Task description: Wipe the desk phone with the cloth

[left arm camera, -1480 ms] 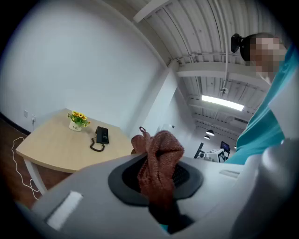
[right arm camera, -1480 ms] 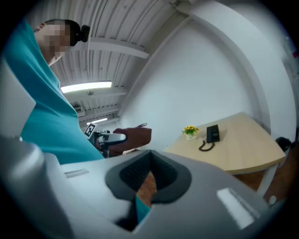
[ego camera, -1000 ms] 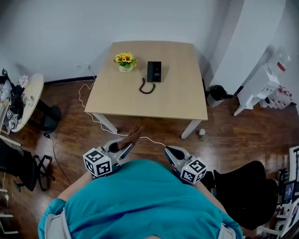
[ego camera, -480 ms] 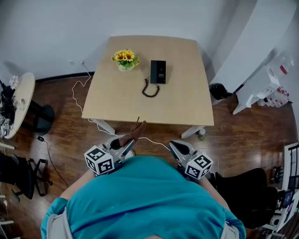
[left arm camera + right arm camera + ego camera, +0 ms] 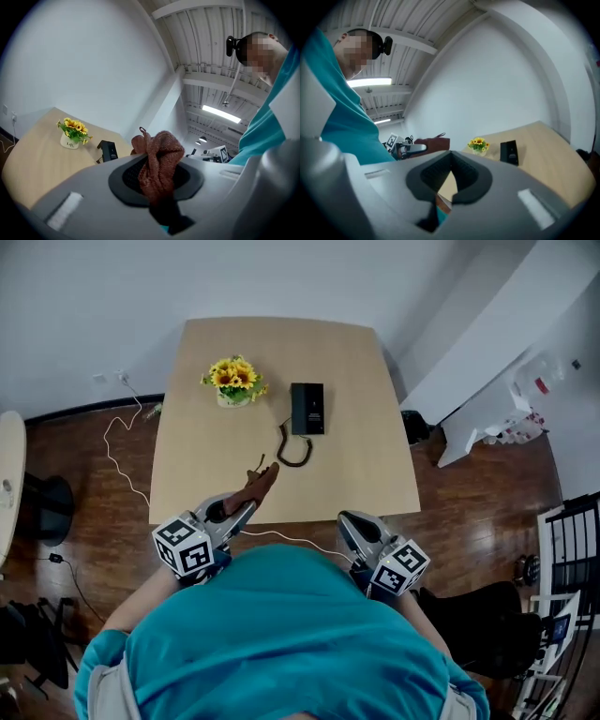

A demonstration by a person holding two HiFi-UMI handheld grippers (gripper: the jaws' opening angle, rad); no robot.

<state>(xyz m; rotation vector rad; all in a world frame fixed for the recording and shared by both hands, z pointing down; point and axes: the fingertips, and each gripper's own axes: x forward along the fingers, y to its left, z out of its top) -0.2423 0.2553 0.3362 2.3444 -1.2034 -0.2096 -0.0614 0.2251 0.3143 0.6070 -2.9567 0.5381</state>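
Observation:
The black desk phone (image 5: 307, 409) lies on the wooden table (image 5: 366, 474) with its coiled cord (image 5: 292, 450) looping toward me. My left gripper (image 5: 244, 507) hovers at the table's near edge, shut on a reddish-brown cloth (image 5: 260, 485) that sticks out toward the phone. In the left gripper view the cloth (image 5: 161, 143) bunches between the jaws of the gripper (image 5: 151, 161), and the phone (image 5: 110, 150) lies well ahead. My right gripper (image 5: 346, 519) is shut and holds nothing, just short of the table edge. Its own view shows the gripper (image 5: 451, 157) and the phone (image 5: 508, 152) far off.
A pot of yellow flowers (image 5: 232, 382) stands left of the phone. A white cable (image 5: 120, 442) trails over the wooden floor at the left. A black bin (image 5: 413, 426) and a white rack (image 5: 483, 418) stand right of the table, and a black chair (image 5: 478, 624) at my right.
The view has closed in on the table. Both grippers have come forward, and the left one with the cloth now reaches over the table's near edge. The phone has not moved.

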